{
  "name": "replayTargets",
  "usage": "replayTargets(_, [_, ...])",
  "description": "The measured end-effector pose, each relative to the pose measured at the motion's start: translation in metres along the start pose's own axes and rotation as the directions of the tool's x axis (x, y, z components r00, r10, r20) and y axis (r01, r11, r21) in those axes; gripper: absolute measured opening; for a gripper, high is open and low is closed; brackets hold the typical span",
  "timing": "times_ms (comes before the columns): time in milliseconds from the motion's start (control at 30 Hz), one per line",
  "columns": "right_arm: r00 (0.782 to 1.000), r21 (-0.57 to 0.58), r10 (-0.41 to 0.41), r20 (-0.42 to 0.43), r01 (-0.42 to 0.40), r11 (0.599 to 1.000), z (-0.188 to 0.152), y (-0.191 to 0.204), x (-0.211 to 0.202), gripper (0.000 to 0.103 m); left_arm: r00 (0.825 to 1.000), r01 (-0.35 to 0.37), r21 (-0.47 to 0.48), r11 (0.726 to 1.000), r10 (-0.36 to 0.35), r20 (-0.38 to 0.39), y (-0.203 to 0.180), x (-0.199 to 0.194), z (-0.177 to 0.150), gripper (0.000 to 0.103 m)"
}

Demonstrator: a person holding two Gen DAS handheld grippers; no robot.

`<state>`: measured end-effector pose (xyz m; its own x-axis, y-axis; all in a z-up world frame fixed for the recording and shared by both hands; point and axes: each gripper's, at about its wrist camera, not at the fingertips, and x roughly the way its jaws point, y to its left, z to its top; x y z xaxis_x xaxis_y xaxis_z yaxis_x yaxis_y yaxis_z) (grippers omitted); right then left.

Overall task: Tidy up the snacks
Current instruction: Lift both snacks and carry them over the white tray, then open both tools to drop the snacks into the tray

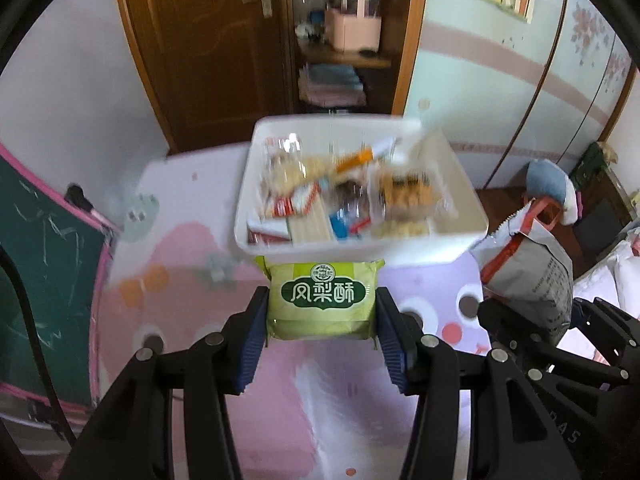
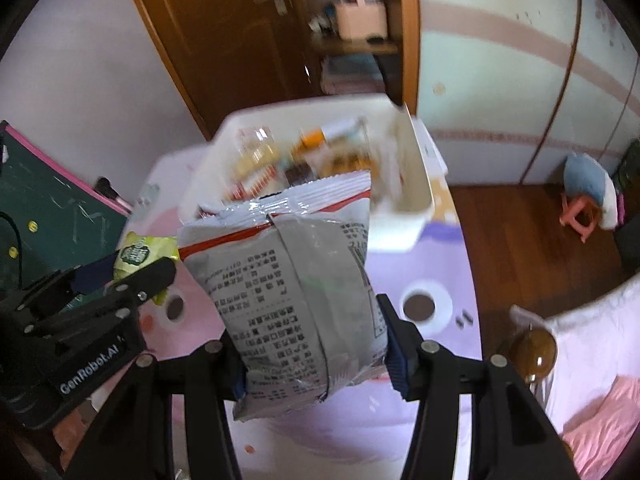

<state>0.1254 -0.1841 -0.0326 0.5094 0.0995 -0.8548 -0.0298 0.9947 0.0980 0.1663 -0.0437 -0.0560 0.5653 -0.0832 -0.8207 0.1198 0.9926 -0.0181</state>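
Above the pink counter (image 1: 168, 248), the left gripper (image 1: 322, 322) has its fingers clamped on a green packet (image 1: 322, 300) and the right gripper (image 2: 312, 344) pinches a grey bag (image 2: 296, 280), both just near of the white bin (image 1: 460, 184) of snacks.

Behind your work you have a brown wooden door (image 1: 208, 52), a green chalkboard (image 1: 44, 248) at the left, and — on the wood floor — a pink stool (image 2: 580, 216).
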Motion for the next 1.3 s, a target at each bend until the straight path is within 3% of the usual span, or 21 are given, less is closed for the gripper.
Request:
replayTargets(267, [0.994,-0.015,0.009,0.107,-0.007,1.0,0.071,0.011,-0.023,0.053,0.997,-0.01,0.017,1.0,0.009,0.083,0.007,-0.023,0.062,0.05])
replayTargets(533, [0.985,0.016,-0.016,0.173,0.014,1.0,0.136,0.009,-0.013,0.054,0.995,-0.007,0.043,0.999,0.003,0.099,0.004,-0.001,0.119,0.05])
replayTargets(800, [0.994,0.078,-0.044,0.096,0.037,0.996,0.171,-0.004,0.048,0.054,0.999,-0.023,0.074,0.997,0.021,0.025,0.0,0.07,0.144,0.05])
replayTargets(1133, [0.999,0.136,-0.023,-0.047,0.029,0.99,0.17,-0.022,0.119,0.056,0.995,-0.026,0.093,0.995,0.034,-0.089,0.001,0.141,0.142,0.051])
replayTargets(1233, [0.998,0.145,-0.016,-0.069,0.026,0.989,0.167,-0.023,0.13,0.056,0.994,-0.019,0.094,0.995,0.029,-0.107,0.0,0.15,0.141,0.058])
replayTargets(1300, [0.997,0.159,-0.01,-0.076,0.022,0.987,0.166,-0.024,0.134,0.067,0.993,-0.019,0.091,0.996,0.029,-0.113,0.001,0.154,0.14,0.089])
